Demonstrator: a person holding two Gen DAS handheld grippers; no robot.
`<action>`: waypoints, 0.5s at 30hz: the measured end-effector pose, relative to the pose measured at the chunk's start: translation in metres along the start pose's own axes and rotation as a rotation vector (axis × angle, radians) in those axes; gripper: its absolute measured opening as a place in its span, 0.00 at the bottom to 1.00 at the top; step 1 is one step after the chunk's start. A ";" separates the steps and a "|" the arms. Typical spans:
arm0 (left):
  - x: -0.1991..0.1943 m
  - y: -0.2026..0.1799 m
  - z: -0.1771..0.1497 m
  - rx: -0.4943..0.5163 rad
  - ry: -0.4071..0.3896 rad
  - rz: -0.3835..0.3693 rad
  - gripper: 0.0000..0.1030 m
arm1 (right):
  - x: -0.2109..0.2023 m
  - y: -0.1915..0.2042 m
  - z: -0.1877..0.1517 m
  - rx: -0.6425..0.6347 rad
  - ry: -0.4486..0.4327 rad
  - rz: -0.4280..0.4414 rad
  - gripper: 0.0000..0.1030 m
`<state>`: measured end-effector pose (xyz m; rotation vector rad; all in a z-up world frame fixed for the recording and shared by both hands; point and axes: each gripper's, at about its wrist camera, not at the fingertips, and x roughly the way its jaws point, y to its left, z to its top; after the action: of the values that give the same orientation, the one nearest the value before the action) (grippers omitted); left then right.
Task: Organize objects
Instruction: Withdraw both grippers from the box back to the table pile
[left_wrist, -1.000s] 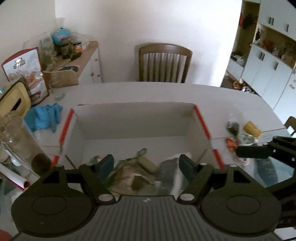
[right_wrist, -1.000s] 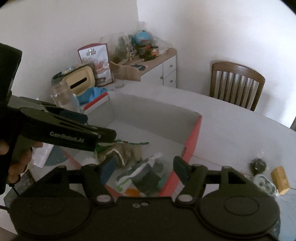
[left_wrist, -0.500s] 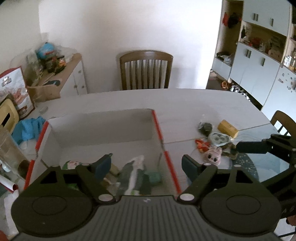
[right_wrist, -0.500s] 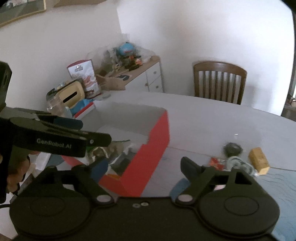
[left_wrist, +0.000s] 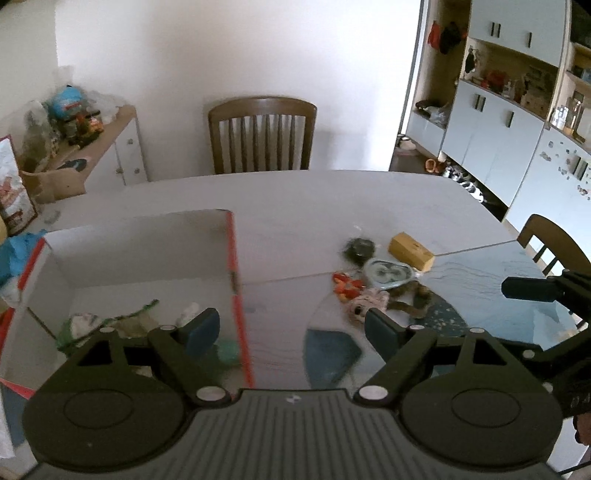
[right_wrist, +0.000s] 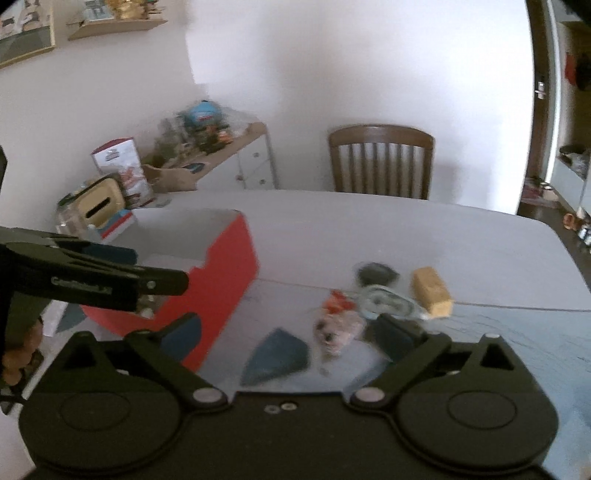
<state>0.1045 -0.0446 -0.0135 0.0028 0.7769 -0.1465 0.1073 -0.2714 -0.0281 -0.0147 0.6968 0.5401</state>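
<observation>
- The table (left_wrist: 332, 199), pale with a blue-patterned patch toward its 4 o'clock side, is carrying everything; a wooden chair (left_wrist: 262, 134) is standing at its 12 o'clock edge.
- The open cardboard box (left_wrist: 232, 266), red outside and white inside, is sitting at the table's 9 o'clock side in the left wrist view, holding a jumble of items: something green and stringy, a white crumpled piece and a teal scrap, all too blurred to name.
- The left claw (left_wrist: 291, 330) is hanging wide open and gripping nothing, one finger over the box interior and the other over bare table, straddling the box's red wall.
- The right claw (right_wrist: 286, 332) is also spread wide and gripping nothing, hovering over the table just short of the loose pile.
- The loose pile is lying at about 3 o'clock from the box, well apart from it:
- A yellow block (right_wrist: 431, 291) is lying at the pile's 2 o'clock end.
- A clear packet with a round printed face (right_wrist: 386, 301) is touching the block's near corner.
- A pink plush toy (right_wrist: 334, 330) is lying at the pile's 7 o'clock end, nearest the right claw.
- A dark round item (right_wrist: 375, 272) is resting at 11 o'clock.
- A small red-orange item (right_wrist: 336, 299) is sitting just beside the plush.
</observation>
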 end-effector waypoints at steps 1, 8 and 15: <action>0.002 -0.005 0.000 -0.003 0.001 -0.002 0.83 | -0.002 -0.007 -0.002 0.005 0.001 -0.007 0.97; 0.019 -0.035 -0.005 -0.013 -0.002 0.010 1.00 | -0.006 -0.049 -0.013 0.039 0.021 -0.045 0.97; 0.045 -0.054 -0.011 -0.019 -0.028 0.026 1.00 | -0.002 -0.081 -0.021 0.033 0.039 -0.084 0.97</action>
<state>0.1211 -0.1037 -0.0497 -0.0068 0.7496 -0.1148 0.1322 -0.3461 -0.0564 -0.0237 0.7402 0.4487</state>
